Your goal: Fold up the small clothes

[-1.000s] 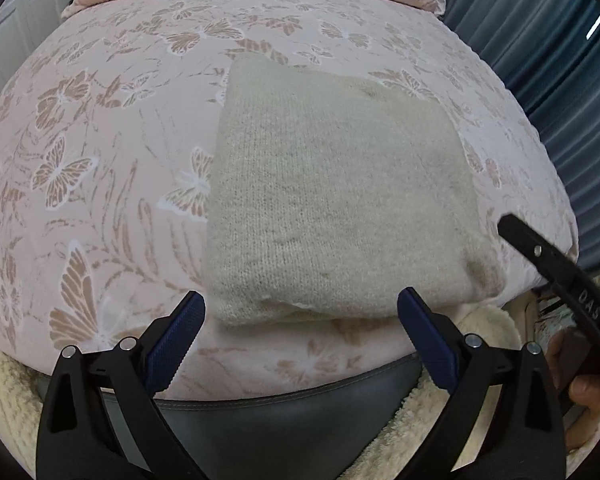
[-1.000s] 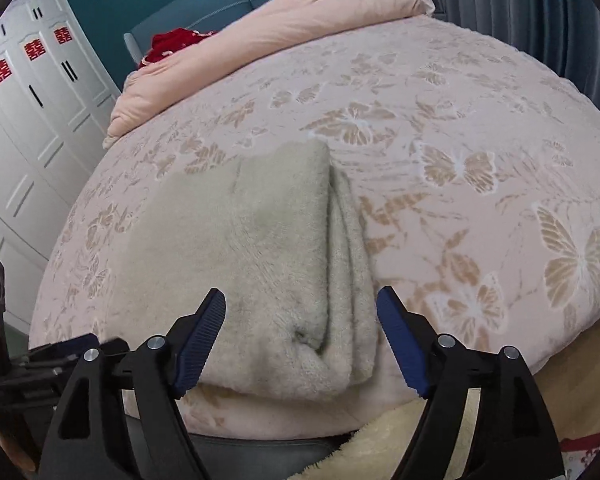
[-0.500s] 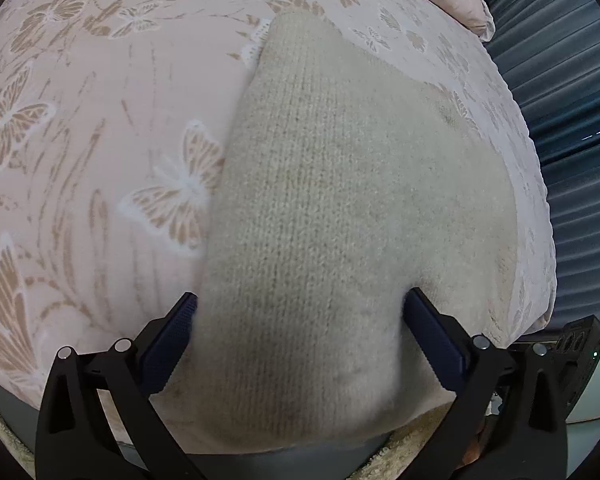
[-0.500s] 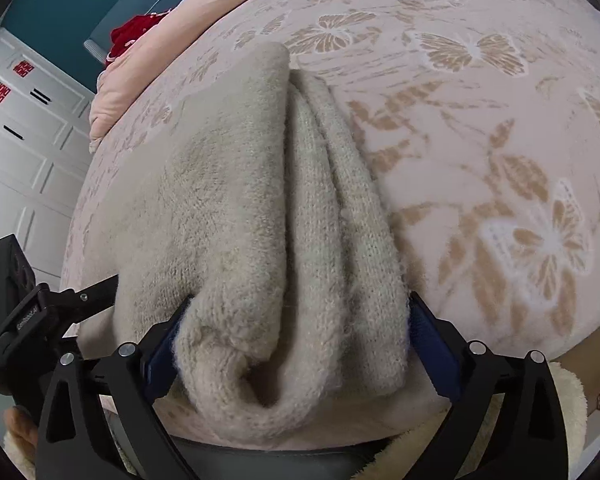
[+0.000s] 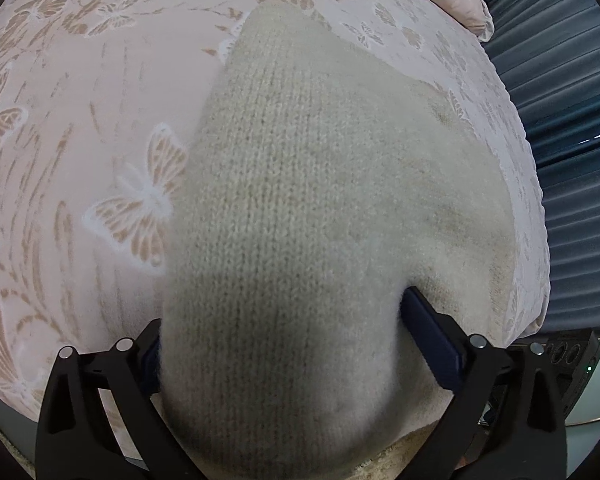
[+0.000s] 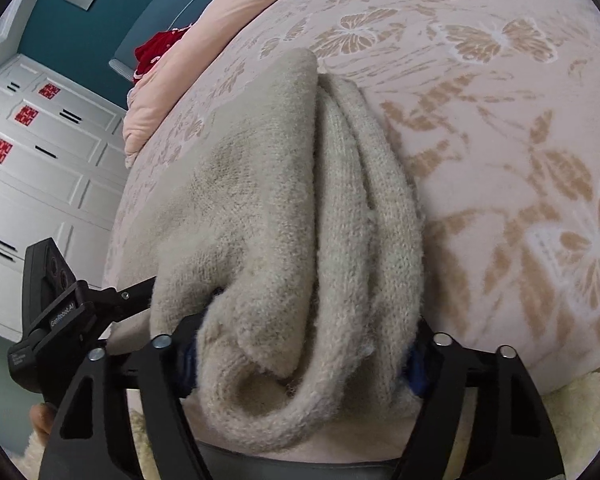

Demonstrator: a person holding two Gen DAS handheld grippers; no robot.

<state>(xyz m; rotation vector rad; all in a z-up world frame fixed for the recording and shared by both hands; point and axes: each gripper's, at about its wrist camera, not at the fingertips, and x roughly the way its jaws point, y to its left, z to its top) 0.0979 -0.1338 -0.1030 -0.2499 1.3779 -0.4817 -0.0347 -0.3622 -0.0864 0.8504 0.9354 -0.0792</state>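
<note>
Cream knitted wool fills both my wrist views: the folded sweater (image 5: 320,220) lies on the near edge of the bed (image 5: 80,140), on a pink cover printed with tan butterflies. My left hand-held gripper (image 5: 284,344) straddles the near edge of the knit, jaws wide, having just closed a little; the right blue pad (image 5: 432,344) presses into the wool, the left is mostly buried, and I cannot tell whether it truly grips. My right hand-held gripper (image 6: 300,356) has just been closing on the stacked fold layers, which bulge between its pads, so it is clamped on the sweater (image 6: 300,220). Beyond lie a pink duvet (image 6: 220,20), something red (image 6: 156,52), white wardrobe doors (image 6: 40,160) and, on the other side, blue curtains (image 5: 572,160).
</note>
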